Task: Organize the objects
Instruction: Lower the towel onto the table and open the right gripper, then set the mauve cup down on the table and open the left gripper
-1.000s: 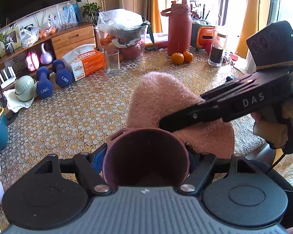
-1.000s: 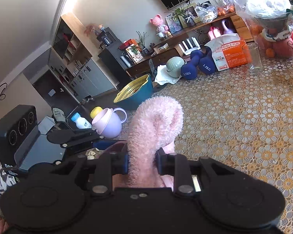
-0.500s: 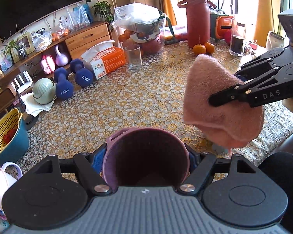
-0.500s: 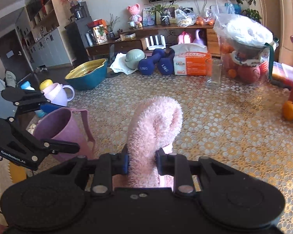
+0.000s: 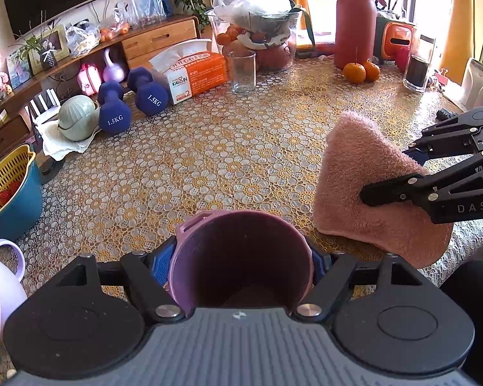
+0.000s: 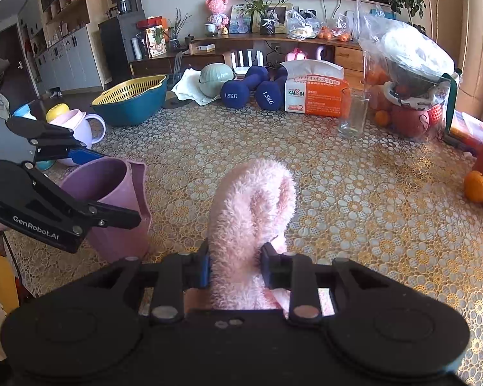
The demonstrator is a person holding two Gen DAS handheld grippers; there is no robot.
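Note:
A purple plastic cup (image 5: 241,267) sits upright between the jaws of my left gripper (image 5: 241,257), its blue pads against the cup's sides. These jaws are opening slightly. In the right wrist view the cup (image 6: 112,225) stands on the lace-patterned table near its left edge. A fluffy pink towel (image 6: 251,202), folded, sticks up between the pads of my right gripper (image 6: 235,263), whose jaws are opening. The towel (image 5: 354,177) has its lower edge on the table, right of the cup, with the right gripper (image 5: 389,175) still on it.
Along the far side of the table stand two blue dumbbells (image 5: 116,112), an orange tissue box (image 5: 193,77), a clear glass (image 5: 243,70), a bagged fruit bowl (image 5: 257,32), a red bottle (image 5: 354,19) and two oranges (image 5: 354,72). A blue basin (image 5: 13,199) and lilac jug (image 5: 3,286) sit left.
Both grippers have sunk toward the table. The towel has moved right, away from the cup, and its lower edge now rests on the tablecloth. The right view has rolled level.

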